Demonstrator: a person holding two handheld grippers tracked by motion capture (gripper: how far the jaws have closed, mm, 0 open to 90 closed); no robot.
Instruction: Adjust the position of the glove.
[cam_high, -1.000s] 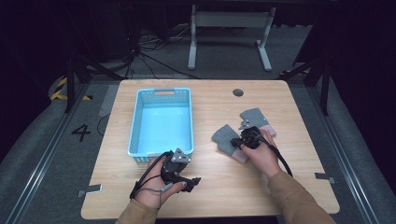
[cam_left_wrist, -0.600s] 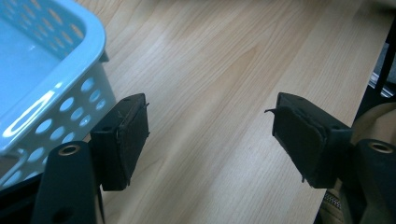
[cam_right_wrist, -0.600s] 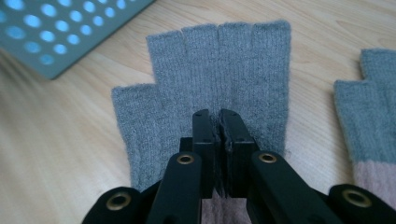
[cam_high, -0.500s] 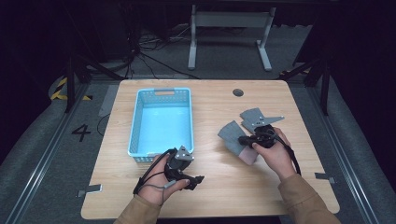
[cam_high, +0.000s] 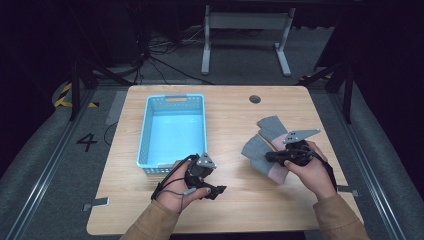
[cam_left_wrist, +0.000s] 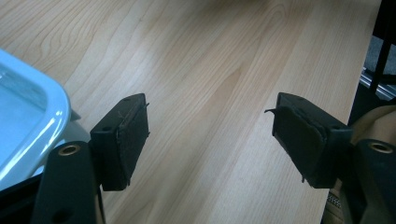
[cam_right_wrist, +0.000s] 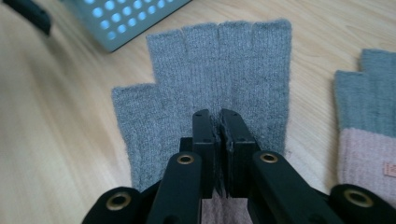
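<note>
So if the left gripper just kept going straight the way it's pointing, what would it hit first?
Most likely nothing but bare table. The left gripper has its jaws wide open over plain wood, with the blue basket off to its side. Beyond that the table edge appears, though depth is hard to judge.

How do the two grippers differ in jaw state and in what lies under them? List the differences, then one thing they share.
1. The left gripper has its jaws wide apart; the right gripper has its jaws pressed together.
2. The left gripper is over bare table beside the basket; the right gripper is over a grey glove, seemingly pinching it.

Shared: both have black jaws.
</note>
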